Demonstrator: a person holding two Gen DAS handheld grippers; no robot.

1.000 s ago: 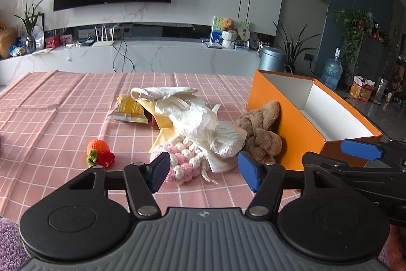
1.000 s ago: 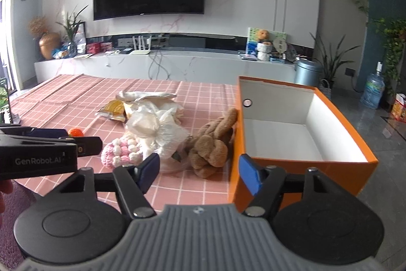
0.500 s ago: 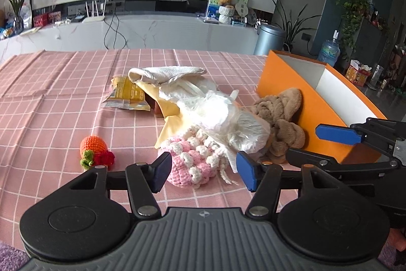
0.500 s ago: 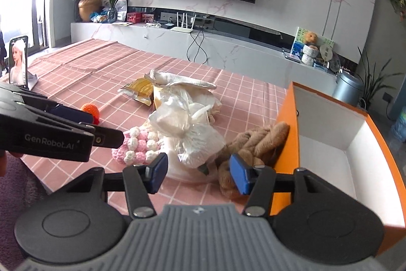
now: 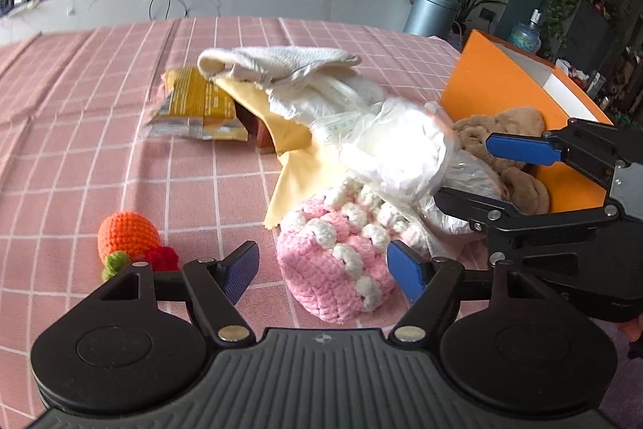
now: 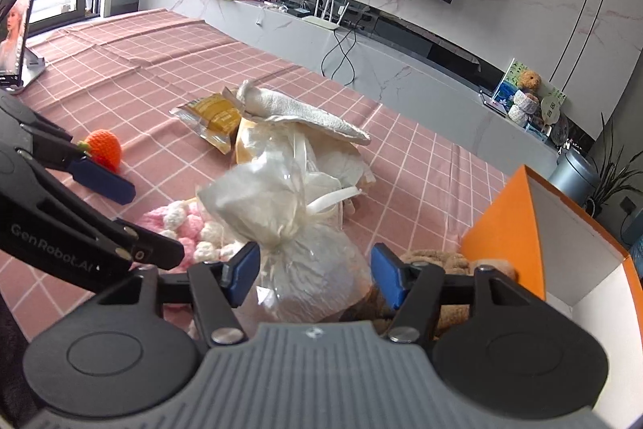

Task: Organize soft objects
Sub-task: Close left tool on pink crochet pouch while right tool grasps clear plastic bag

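Observation:
A pile of soft things lies on the pink checked tablecloth (image 5: 100,155). My left gripper (image 5: 323,270) is open around the near end of a pink and white crochet piece (image 5: 341,260). An orange crochet carrot (image 5: 126,236) lies to its left. My right gripper (image 6: 315,274) is open around a clear plastic bag of white stuff (image 6: 289,228); it also shows in the left wrist view (image 5: 402,151). A brown plush toy (image 5: 502,143) leans against the open orange box (image 5: 494,79), which also shows in the right wrist view (image 6: 510,232).
A white cloth (image 5: 277,63), a yellow cloth (image 5: 289,147) and a yellow snack packet (image 5: 197,103) lie behind the pile. A phone on a stand (image 6: 16,35) stands at the table's far left. A white TV console (image 6: 361,63) runs behind the table.
Both grippers have moved forward and down to the pile. The left now brackets the pink crochet piece; the right has swung left from the box to bracket the plastic bag.

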